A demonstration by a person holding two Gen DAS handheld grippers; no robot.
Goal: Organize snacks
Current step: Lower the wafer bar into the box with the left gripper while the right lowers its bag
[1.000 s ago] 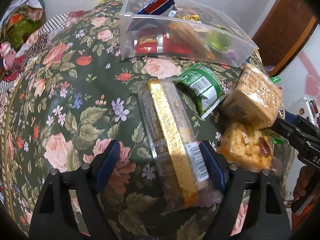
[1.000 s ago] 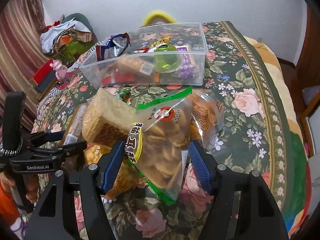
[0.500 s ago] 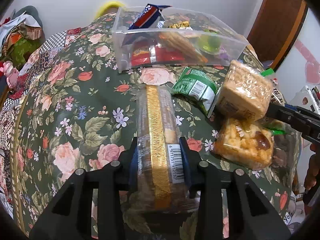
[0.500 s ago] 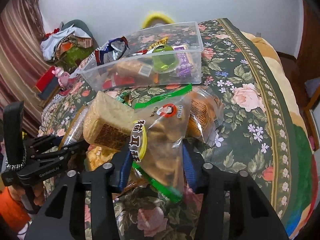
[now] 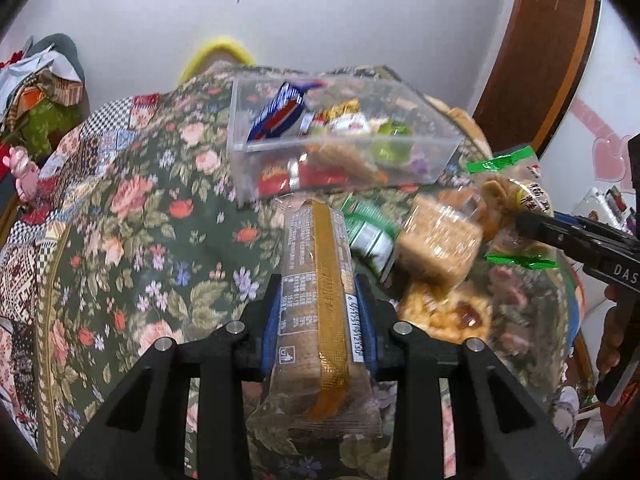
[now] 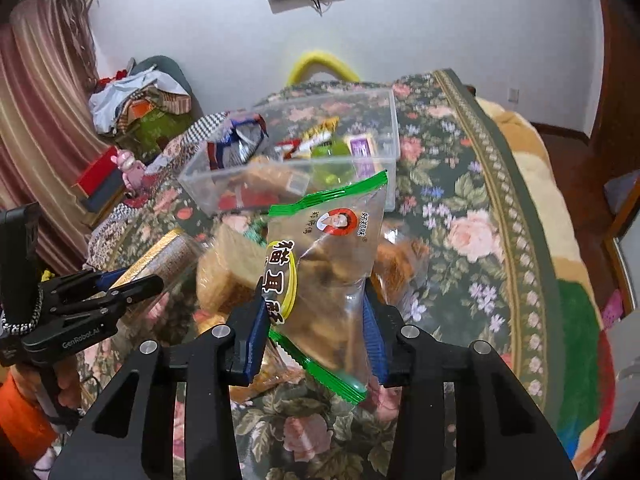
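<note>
Gripping: left tongs [image 5: 320, 316] biscuit sleeve [image 5: 320, 280] | right tongs [image 6: 316, 320] green-edged bag [image 6: 328, 264]

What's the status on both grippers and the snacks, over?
Left gripper shut on long gold-striped cracker sleeve. Right gripper shut on green-edged clear snack bag. Clear plastic bin ahead, nothing blocking.

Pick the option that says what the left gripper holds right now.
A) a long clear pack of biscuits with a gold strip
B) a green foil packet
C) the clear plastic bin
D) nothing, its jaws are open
A: the left gripper is shut on the long clear pack of biscuits, its blue pads pressing both sides just behind the barcode.
</note>
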